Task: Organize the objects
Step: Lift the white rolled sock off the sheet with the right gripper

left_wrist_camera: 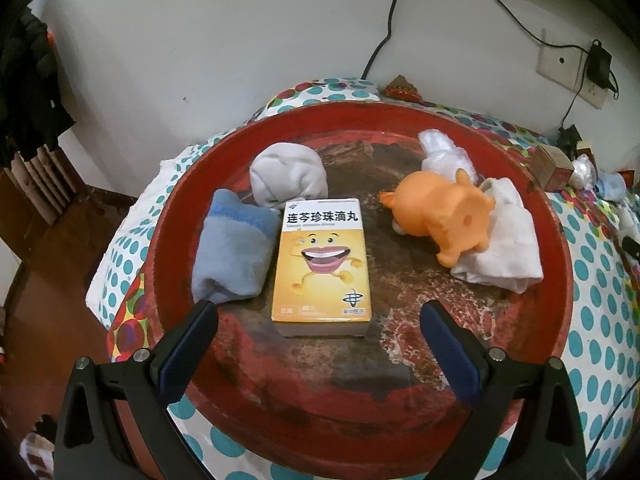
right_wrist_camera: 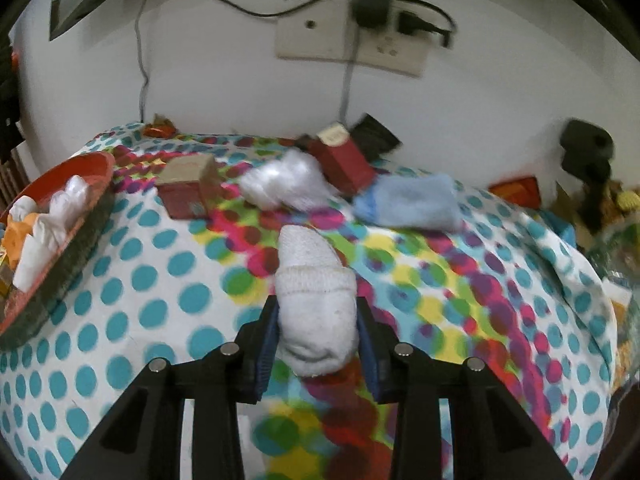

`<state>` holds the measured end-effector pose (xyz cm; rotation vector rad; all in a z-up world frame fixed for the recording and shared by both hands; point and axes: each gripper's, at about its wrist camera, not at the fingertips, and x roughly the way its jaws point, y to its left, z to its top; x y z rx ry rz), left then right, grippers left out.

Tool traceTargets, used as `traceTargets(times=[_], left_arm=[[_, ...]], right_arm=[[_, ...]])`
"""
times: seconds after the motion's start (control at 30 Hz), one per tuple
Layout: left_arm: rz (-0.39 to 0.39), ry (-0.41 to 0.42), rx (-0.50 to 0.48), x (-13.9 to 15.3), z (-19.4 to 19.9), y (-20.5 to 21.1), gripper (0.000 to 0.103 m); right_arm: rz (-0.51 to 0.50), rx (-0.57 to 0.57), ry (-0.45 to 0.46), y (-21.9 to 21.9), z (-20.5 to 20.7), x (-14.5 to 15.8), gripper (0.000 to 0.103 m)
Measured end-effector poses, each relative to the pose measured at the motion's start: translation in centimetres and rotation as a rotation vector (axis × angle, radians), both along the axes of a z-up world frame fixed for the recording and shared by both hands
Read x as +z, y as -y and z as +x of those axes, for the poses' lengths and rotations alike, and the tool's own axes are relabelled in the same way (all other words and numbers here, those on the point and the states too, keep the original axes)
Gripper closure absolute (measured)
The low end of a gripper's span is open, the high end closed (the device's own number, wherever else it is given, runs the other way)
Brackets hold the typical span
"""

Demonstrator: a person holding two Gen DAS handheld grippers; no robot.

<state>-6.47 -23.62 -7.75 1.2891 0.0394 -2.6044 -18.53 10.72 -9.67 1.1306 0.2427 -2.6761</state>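
Note:
A round red tray (left_wrist_camera: 556,248) sits on the dotted bedspread. In it lie a yellow medicine box (left_wrist_camera: 320,264), a blue sock (left_wrist_camera: 234,252), a grey-white sock (left_wrist_camera: 288,176), an orange toy pig (left_wrist_camera: 444,216), a white cloth (left_wrist_camera: 508,248) and a clear plastic bag (left_wrist_camera: 444,152). My left gripper (left_wrist_camera: 320,316) is open and empty, just in front of the box. My right gripper (right_wrist_camera: 318,316) is shut on a rolled white sock (right_wrist_camera: 316,300), held above the bedspread (right_wrist_camera: 140,280). The tray (right_wrist_camera: 92,168) shows at the left in the right wrist view.
On the bedspread lie a brown-red box (right_wrist_camera: 188,192), a red box (right_wrist_camera: 344,156), a plastic bag (right_wrist_camera: 280,184) and a light blue sock (right_wrist_camera: 412,200). A wall with sockets (right_wrist_camera: 348,44) and cables stands behind. Clutter lies at the far right.

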Motion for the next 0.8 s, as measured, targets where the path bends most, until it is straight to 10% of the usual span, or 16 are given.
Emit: traceTargets(times=[0.8], left_arm=[[-0.089, -0.019, -0.263, 4.8, -6.5, -16.6, 0.001]], right_arm=[[-0.004, 0.0, 0.045, -3.6, 0.2, -0.7, 0.067]])
